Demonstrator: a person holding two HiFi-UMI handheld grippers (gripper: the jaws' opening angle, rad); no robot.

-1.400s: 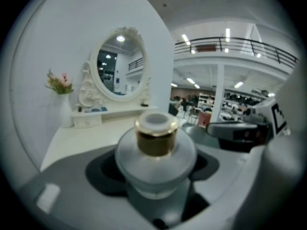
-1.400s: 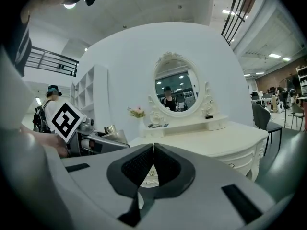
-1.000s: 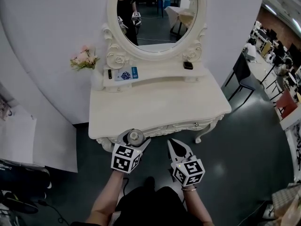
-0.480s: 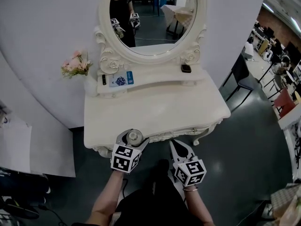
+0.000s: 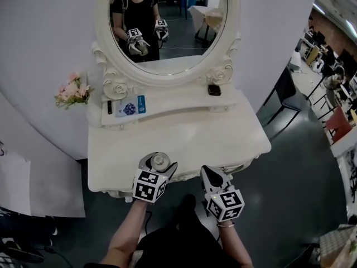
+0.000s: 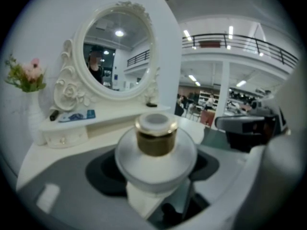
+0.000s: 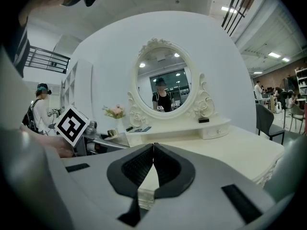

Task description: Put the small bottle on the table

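My left gripper (image 5: 160, 164) is closed on the small bottle (image 6: 156, 150), both jaws pressing its round white body, with its gold collar and pale cap upright above them. The bottle sits over the front edge of the dressing table (image 5: 184, 138), left of the table's middle; I cannot tell whether its base touches the top. My right gripper (image 7: 153, 152) has its jaws together with nothing between them and sits at the table's front edge, just right of the left gripper. At the back of the table, the oval mirror (image 5: 167, 21) stands above a raised shelf carrying a blue card (image 5: 129, 108) and a small dark item (image 5: 214, 89). Pink flowers (image 5: 71, 89) stand at the table's rear left corner.
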